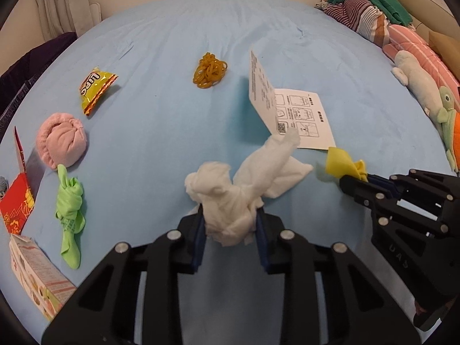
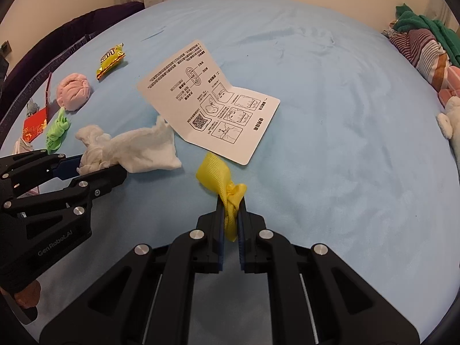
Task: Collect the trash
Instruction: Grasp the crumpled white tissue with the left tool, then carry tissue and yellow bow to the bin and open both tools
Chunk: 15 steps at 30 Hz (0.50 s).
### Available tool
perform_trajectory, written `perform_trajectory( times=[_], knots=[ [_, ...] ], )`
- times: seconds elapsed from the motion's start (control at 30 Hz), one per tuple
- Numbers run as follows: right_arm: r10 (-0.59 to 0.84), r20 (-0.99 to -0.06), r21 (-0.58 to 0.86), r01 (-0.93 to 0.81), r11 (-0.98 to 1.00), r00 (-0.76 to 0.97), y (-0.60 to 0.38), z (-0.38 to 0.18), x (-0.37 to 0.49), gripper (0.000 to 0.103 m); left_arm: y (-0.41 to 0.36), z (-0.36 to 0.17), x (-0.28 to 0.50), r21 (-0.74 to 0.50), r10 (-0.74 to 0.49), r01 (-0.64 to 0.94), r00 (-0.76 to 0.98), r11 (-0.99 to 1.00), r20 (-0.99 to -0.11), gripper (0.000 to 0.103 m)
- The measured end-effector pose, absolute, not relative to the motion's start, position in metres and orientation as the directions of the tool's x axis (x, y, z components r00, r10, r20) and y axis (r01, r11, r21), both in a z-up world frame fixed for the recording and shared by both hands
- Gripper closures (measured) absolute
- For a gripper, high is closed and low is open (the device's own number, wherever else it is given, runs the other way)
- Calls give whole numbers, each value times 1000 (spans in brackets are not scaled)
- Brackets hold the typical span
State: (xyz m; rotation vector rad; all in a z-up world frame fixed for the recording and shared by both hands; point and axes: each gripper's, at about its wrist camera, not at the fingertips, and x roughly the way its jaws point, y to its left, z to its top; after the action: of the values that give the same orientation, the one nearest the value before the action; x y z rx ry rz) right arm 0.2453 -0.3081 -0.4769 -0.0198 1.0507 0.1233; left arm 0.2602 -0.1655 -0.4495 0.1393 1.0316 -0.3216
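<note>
Nearest the lens in each wrist view stands that gripper's own black linkage with blue pads. Left gripper (image 1: 230, 218): fingers closed part-way onto a crumpled white tissue (image 1: 244, 189), whose loose end trails forward over the light-blue bedsheet (image 1: 172, 115). Right gripper (image 2: 230, 215): fingers drawn nearly together, pinching a folded yellow strap (image 2: 221, 179), which stands just above the sheet. Both pieces thus appear to be in hand but not yet deposited; no bin or bag is visible in either view, so where they go cannot be told.

Items left on the sheet, as judged likely trash: a folded instruction leaflet (image 2: 210, 106) just beyond the two grippers, one half raised along its crease; a yellow snack packet (image 1: 96, 89) at far left; a heap of rubber bands (image 1: 210, 70) at far centre. Whether the rolled pink cloth (image 1: 61, 139), the knotted green cloth (image 1: 70, 204) and the red carton (image 1: 17, 204) and pale box (image 1: 37, 281) at near left count as trash cannot be told. Folded bedding (image 1: 365, 8) and soft toys (image 1: 422, 86) line the right edge. By this reading the task is in an early-to-middle stage: two pieces held, several still lying loose.
</note>
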Motion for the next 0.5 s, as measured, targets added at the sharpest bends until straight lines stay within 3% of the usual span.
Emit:
perform_trajectory(
  times=[0.5],
  knots=[
    [147,-850,19,-249,968,506,-254,-422,196,96,-111,-395,178,-45,-144,199,520,979,-842,73]
  ],
)
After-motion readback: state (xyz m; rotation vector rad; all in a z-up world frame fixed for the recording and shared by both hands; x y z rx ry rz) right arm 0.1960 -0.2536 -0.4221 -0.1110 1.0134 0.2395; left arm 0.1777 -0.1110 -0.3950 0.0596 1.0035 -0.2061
